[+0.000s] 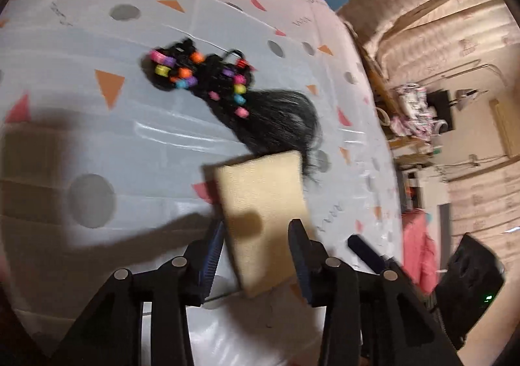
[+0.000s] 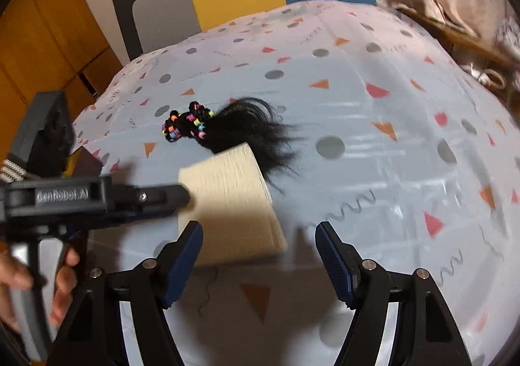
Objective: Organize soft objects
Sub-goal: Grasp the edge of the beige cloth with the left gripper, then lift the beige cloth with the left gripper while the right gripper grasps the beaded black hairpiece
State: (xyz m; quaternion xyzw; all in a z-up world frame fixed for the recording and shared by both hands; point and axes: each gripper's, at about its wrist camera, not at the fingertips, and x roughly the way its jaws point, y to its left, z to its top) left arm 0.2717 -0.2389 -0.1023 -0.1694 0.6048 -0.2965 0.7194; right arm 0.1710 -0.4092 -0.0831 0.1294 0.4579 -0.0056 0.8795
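Both tools hang over the tabletop [image 2: 390, 145]: left tool [image 1: 256, 236] straddles a tan sponge [image 1: 263, 203], grip unclear; right tool [image 2: 258, 239] gapes wide, empty. Beaded black hairpiece [image 2: 227, 129] lies beyond.

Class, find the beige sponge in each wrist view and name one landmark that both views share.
Left wrist: sponge low centre, between the left jaws.
Right wrist: sponge centre-left, above the right gripper's left finger.
Shared landmark: black beaded hairpiece at the sponge's far end.
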